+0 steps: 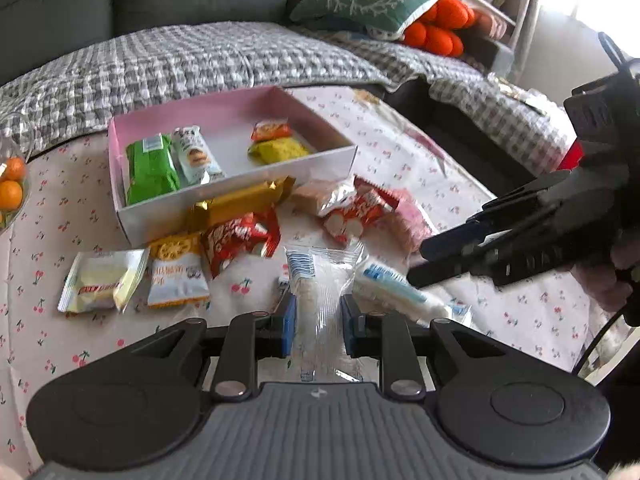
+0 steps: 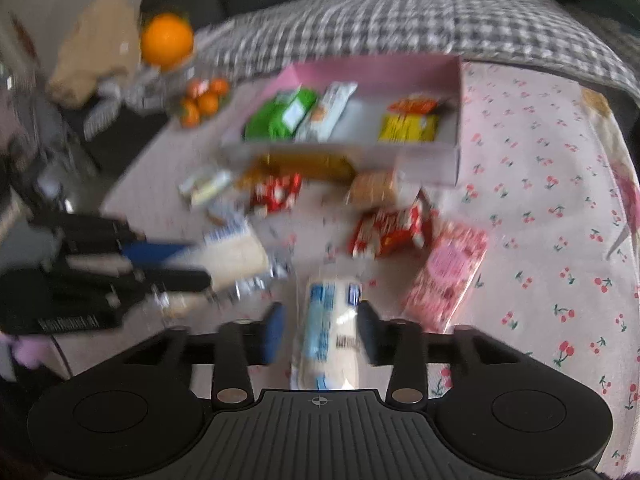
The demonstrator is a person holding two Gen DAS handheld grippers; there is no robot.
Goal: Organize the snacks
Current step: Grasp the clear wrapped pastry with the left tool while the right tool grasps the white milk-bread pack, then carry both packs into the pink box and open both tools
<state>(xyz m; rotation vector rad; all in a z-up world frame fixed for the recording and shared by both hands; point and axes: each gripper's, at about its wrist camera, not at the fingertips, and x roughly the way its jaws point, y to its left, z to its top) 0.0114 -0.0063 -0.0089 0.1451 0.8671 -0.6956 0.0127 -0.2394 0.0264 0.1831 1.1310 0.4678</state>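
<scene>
So the left gripper (image 1: 318,320) was clamped on a clear snack packet with blue print (image 1: 320,280), holding it just above the counter (image 1: 500,312) with its cherry-print cloth. The right gripper (image 2: 320,330) had a second white-and-blue packet (image 2: 330,320) standing between its blue pads (image 2: 274,332), but the right wrist view was blurry, and I honestly couldn't tell if the pads were pressing it or had let go.

Farther back sat the pink-lined box (image 1: 240,200), already holding a green pack (image 1: 150,168), a white pack (image 1: 196,156), an orange one (image 1: 272,130) and a yellow one (image 1: 280,150). A gold wrapper (image 1: 240,200) lay right against the box's front wall. Loose on the cloth near it: two red packs (image 1: 236,240) (image 1: 356,212), a pink pack (image 2: 450,268), a pale yellow packet (image 1: 102,284) and an orange-trimmed one (image 1: 176,276) beside it. A glass bowl of small oranges (image 1: 12,188) stood off to the left edge. A checked blanket (image 1: 180,60) covered the sofa behind.
</scene>
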